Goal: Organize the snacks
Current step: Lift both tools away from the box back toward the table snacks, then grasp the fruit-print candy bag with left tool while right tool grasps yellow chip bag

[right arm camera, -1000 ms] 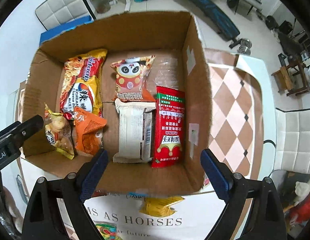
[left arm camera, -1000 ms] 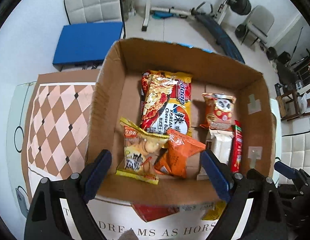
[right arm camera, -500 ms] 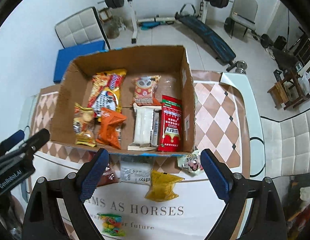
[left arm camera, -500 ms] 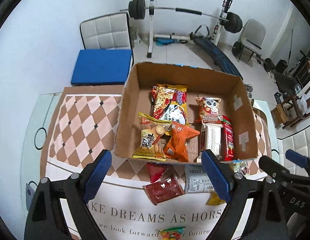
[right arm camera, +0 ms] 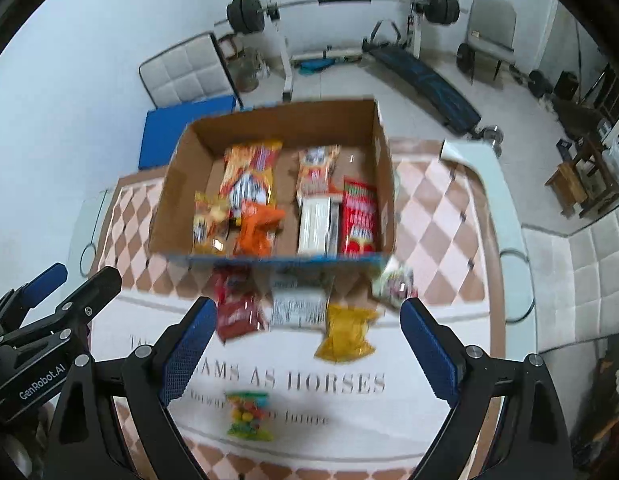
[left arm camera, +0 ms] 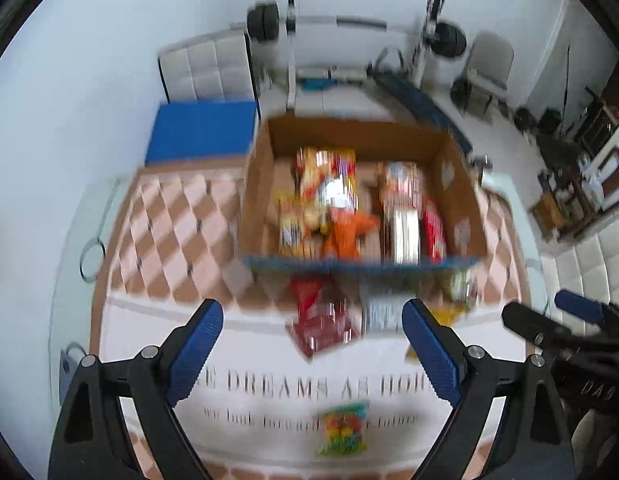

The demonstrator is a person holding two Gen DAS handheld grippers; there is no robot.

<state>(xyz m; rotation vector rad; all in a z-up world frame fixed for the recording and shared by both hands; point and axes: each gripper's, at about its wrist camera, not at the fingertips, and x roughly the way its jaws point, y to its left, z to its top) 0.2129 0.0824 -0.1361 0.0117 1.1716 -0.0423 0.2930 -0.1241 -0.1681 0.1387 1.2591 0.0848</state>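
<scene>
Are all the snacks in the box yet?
Not yet. Six packets lie in the cardboard box. Both hand-held grippers, left and right, are open and empty. Left on the table: red packet, white packet, yellow packet, candy bag, and a small packet.

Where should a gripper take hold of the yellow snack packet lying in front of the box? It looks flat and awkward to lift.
Probably across its narrower upper end, coming straight down from above. The yellow snack packet lies flat on the tablecloth, flaring toward its near end, clear on its right but close to the white packet on its left.
</scene>
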